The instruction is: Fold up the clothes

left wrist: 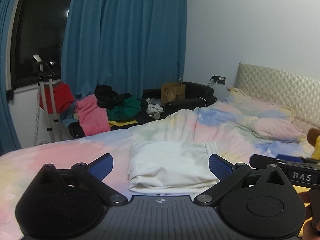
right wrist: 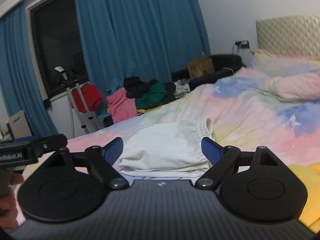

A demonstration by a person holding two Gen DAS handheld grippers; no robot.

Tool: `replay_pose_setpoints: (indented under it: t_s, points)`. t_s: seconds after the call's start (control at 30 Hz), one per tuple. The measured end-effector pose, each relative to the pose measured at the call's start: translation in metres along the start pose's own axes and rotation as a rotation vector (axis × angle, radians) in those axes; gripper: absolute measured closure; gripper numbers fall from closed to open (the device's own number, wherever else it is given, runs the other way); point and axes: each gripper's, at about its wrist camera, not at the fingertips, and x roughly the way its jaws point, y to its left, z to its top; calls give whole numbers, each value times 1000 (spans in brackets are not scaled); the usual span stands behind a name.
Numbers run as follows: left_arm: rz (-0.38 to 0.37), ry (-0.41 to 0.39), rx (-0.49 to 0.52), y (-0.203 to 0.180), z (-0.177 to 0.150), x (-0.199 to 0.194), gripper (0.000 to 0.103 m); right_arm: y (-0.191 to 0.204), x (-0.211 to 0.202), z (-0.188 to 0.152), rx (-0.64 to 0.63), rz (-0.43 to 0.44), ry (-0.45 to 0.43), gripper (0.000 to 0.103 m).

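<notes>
A white garment [left wrist: 170, 164] with an elastic waistband lies folded in a flat stack on the pastel bedspread [left wrist: 50, 160]. It also shows in the right wrist view [right wrist: 166, 144], waistband at its far right. My left gripper [left wrist: 161, 165] is open, its blue pads either side of the garment's near edge, holding nothing. My right gripper [right wrist: 162, 149] is open in the same way over the stack. The right gripper's body [left wrist: 290, 165] shows at the left view's right edge, and the left gripper's body [right wrist: 26, 152] shows at the right view's left edge.
A pile of clothes [left wrist: 112, 106], pink, green, black and red, lies on a dark sofa beyond the bed. A garment steamer stand [left wrist: 46, 100] stands by the window with blue curtains [left wrist: 124, 40]. Pillows [left wrist: 260, 116], a quilted headboard [left wrist: 280, 90] and a plush toy [left wrist: 314, 140] are at the right.
</notes>
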Motion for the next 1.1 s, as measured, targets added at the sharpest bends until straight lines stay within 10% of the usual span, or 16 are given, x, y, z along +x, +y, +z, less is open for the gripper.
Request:
replay_pose_setpoints:
  t_s: [1.1]
  points:
    - [76, 55, -72, 33, -80, -16, 0, 31, 8, -77, -108, -75, 38, 16]
